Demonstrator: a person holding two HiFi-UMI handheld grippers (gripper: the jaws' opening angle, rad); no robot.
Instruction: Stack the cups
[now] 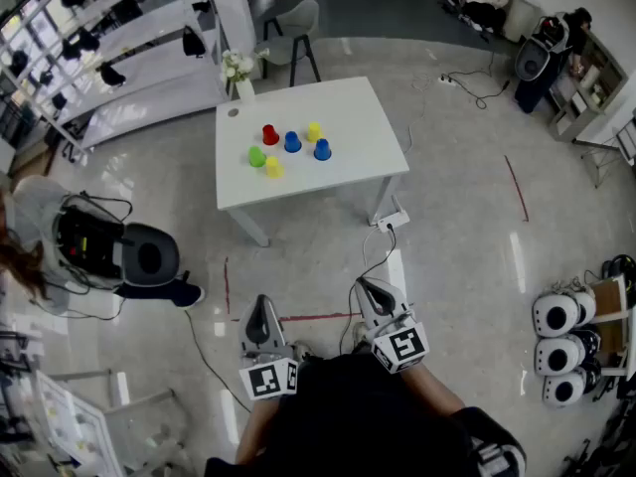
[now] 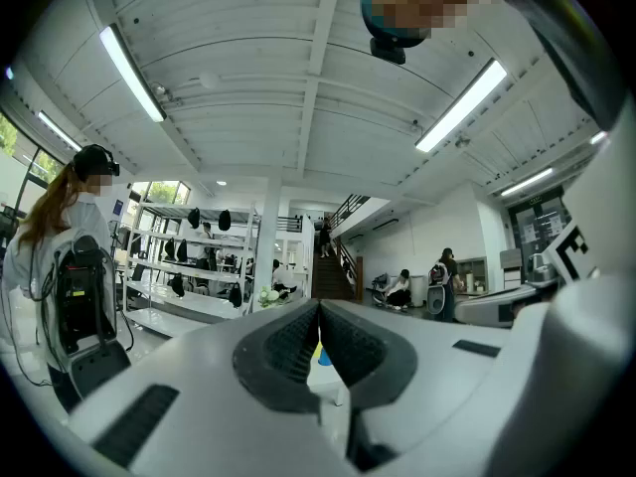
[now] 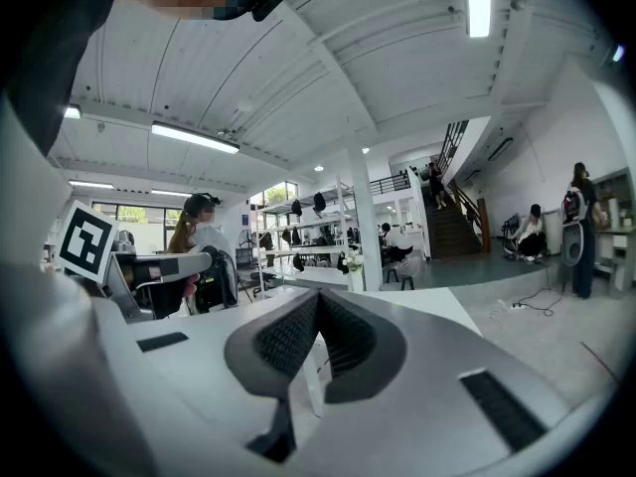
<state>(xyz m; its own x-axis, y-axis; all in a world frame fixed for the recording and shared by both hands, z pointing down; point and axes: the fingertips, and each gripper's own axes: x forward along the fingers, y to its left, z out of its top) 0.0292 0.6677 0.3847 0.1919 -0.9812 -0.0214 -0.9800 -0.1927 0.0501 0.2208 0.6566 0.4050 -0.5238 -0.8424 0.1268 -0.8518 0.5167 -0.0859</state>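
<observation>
- Head view: the white tabletop [image 1: 348, 172] stands far ahead.
- Left hand-held gripper [image 1: 261, 309] and right hand-held gripper [image 1: 375, 293] are near, both with jaws pressed together and empty.
- Six cups [image 1: 291, 143] sit apart mid-tabletop. They are probably light, stiff, slippery plastic, so pinch one by the rim wall.

Six cups [image 1: 291, 143] cluster on the tabletop [image 1: 348, 117], left of its middle. Flowers [image 1: 238, 68] stand at its far left corner, a chair [image 1: 296, 23] behind it, shelves [image 1: 119, 28] farther left. The left tongs [image 1: 260, 306] and right tongs [image 1: 371, 290] hang side by side before it, well apart from it.
</observation>
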